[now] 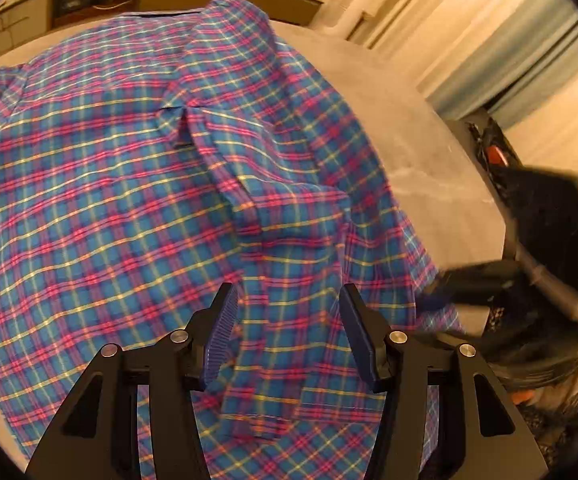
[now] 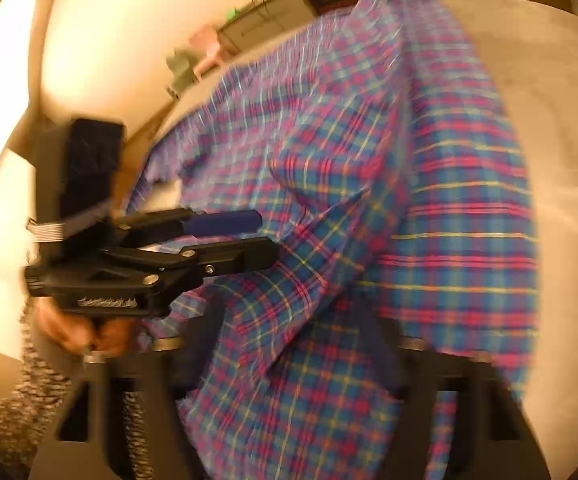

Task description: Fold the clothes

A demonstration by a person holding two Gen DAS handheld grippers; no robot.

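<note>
Left wrist view: plaid woven shirt (image 1: pixel 137 168) (blue ground, pink and yellow lines) lies spread over most of the pale grey, matte table (image 1: pixel 389 92), one sleeve folded across it. Left gripper (image 1: pixel 285 328) hovers with ribbed blue pads parted wide above the sleeve cuff. Right gripper (image 1: pixel 429 294), blurred at the shirt's right edge, is closed on the shirt's fabric.
</note>
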